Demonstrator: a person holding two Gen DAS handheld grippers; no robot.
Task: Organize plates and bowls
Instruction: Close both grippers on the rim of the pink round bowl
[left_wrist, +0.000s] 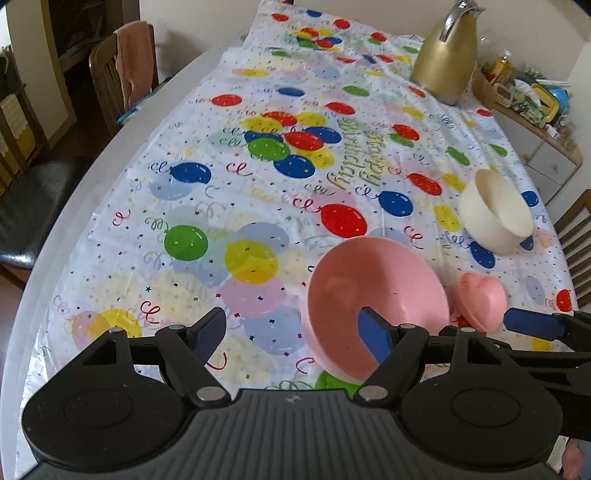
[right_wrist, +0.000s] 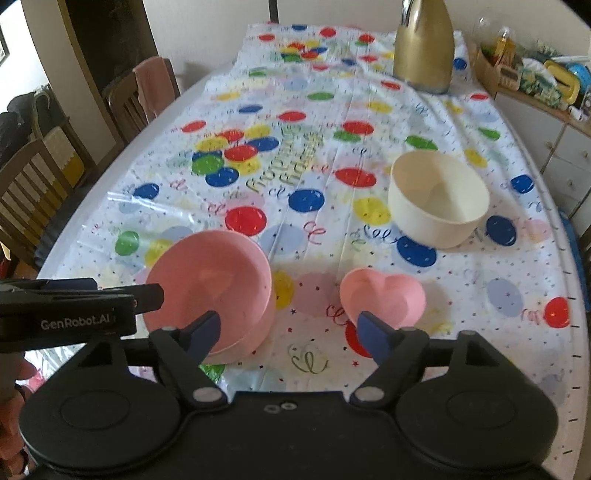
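A round pink bowl stands near the front of the balloon-print tablecloth; a second pink rim shows under it. To its right lies a small pink heart-shaped dish, and farther back a cream bowl. My left gripper is open: its right finger hangs over the pink bowl's inside, its left finger outside the rim, and neither presses. My right gripper is open above bare cloth between the pink bowl and the heart dish. Each wrist view shows part of the other gripper at its edge.
A gold jug stands at the far right of the table. Wooden chairs line the left side, one draped with a pink cloth. A cluttered sideboard runs along the right. The table's rounded edge curves close by.
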